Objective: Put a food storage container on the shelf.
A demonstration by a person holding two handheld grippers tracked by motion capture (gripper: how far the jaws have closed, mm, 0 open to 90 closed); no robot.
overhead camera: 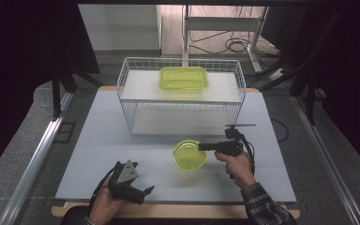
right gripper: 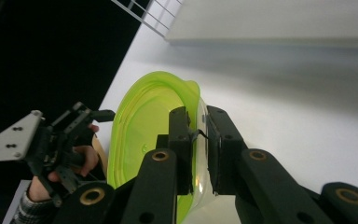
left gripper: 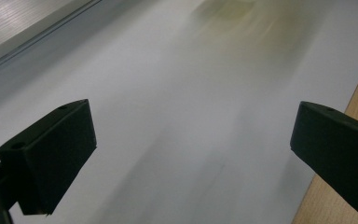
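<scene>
Pale grey table (overhead camera: 122,140) with a white wire basket (overhead camera: 131,84) at the far middle. Inside the basket, on its upper shelf, a yellow-green rectangular tub (overhead camera: 183,78), lying flat.

Nearer the person, just in front of the basket, a round yellow-green bowl (overhead camera: 187,155) with a small spout, near the table's middle. Right gripper (overhead camera: 201,146) clamped on the bowl's rim at its right side: in the right gripper view, one jaw inside the wall and one outside, pressed close on the clear green plastic, bowl (right gripper: 144,126) seen tilted on edge because of the turned camera. Right hand (overhead camera: 238,165) around the grip, checked sleeve (overhead camera: 262,206) at the bottom edge.

Left gripper (overhead camera: 140,193) low at the near left of the table, well apart from the bowl, held in the left hand (overhead camera: 104,204), grey three-cornered plate (overhead camera: 127,172) on top. Jaws spread wide in the left gripper view, nothing between them but blurred grey tabletop (left gripper: 182,116); a strip of wooden table edge (left gripper: 354,93) at the right of that view.

Beyond the table, cables on the floor (overhead camera: 229,44) and white frame legs.
</scene>
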